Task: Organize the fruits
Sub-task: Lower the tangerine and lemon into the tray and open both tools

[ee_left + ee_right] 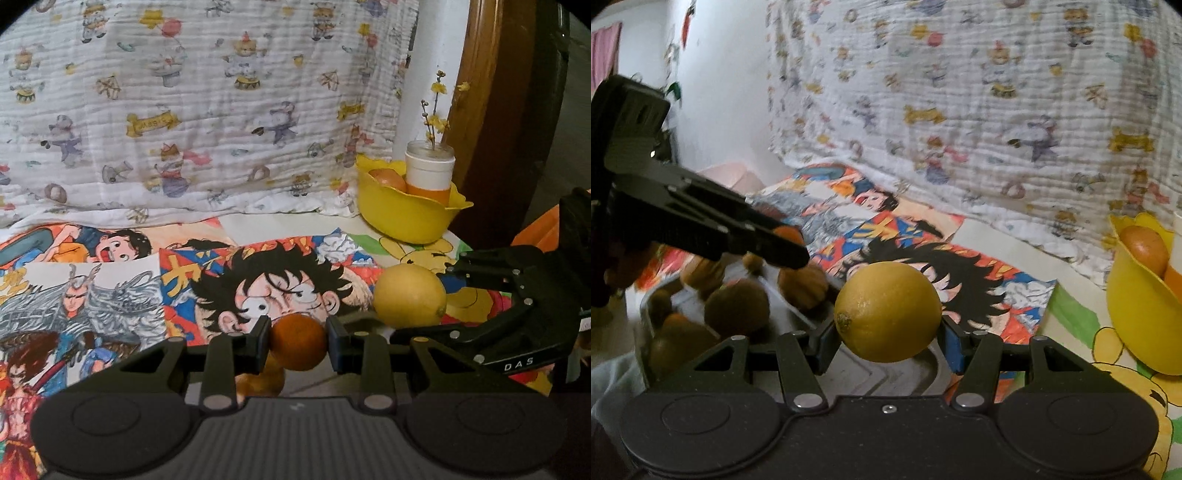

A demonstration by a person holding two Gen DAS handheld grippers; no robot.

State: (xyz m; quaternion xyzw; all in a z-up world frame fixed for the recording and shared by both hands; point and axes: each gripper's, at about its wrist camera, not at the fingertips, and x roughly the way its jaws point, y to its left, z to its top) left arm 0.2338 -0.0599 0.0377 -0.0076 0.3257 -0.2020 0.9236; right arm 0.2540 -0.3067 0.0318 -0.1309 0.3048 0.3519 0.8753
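left claw [298, 341] grips orange [297, 341] | right claw [886, 332] grips lemon [887, 311] | fruit tray [650, 306] only in right view

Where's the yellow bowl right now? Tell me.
The yellow bowl sits at the table's far right, against the patterned cloth, holding a fruit and a white cup, beyond the held lemon.

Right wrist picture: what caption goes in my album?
Right gripper squeezes a yellow lemon above the cartoon posters, yellow bowl nearby.
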